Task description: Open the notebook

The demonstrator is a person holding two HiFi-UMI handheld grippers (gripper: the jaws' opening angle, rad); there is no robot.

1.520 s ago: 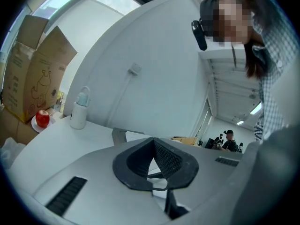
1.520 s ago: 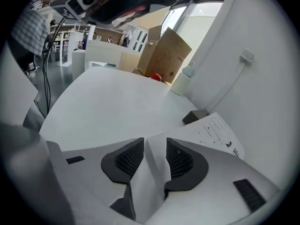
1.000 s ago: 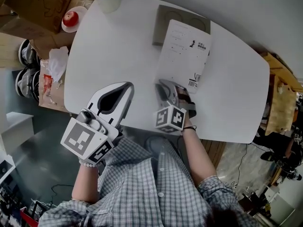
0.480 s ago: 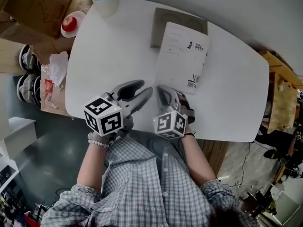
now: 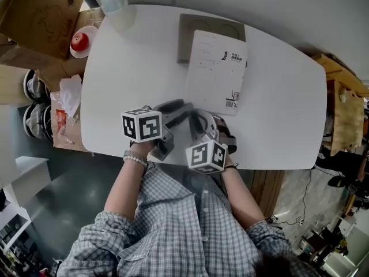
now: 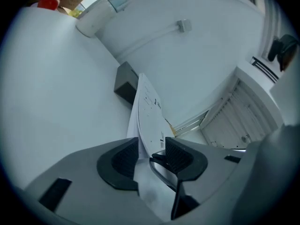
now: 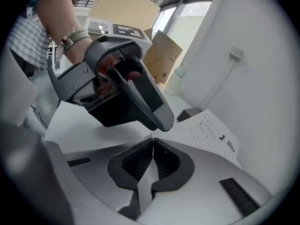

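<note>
A white-covered notebook (image 5: 218, 68) lies on the white table (image 5: 132, 68), its far end over a grey board. My right gripper (image 5: 200, 119) is at the notebook's near left corner. In the right gripper view its jaws (image 7: 152, 146) are shut on a thin sheet edge of that notebook (image 7: 211, 125). My left gripper (image 5: 183, 112) is close beside it on the left. Its jaws (image 6: 151, 156) have just been opening and stand open. The lifted cover (image 6: 149, 121) and the right gripper's tip lie between them, and the pads do not press.
The grey board (image 5: 196, 22) sits under the notebook's far end. A pale bottle (image 5: 115, 7) stands at the table's far left corner. Off the table on the left are an apple on a plate (image 5: 79, 41) and a cardboard box (image 5: 37, 16). The table's near edge runs just below both grippers.
My left gripper has come down and to the right, rolled over, and opened beside the right gripper. The right gripper has kept its place and shut on the notebook's corner.
</note>
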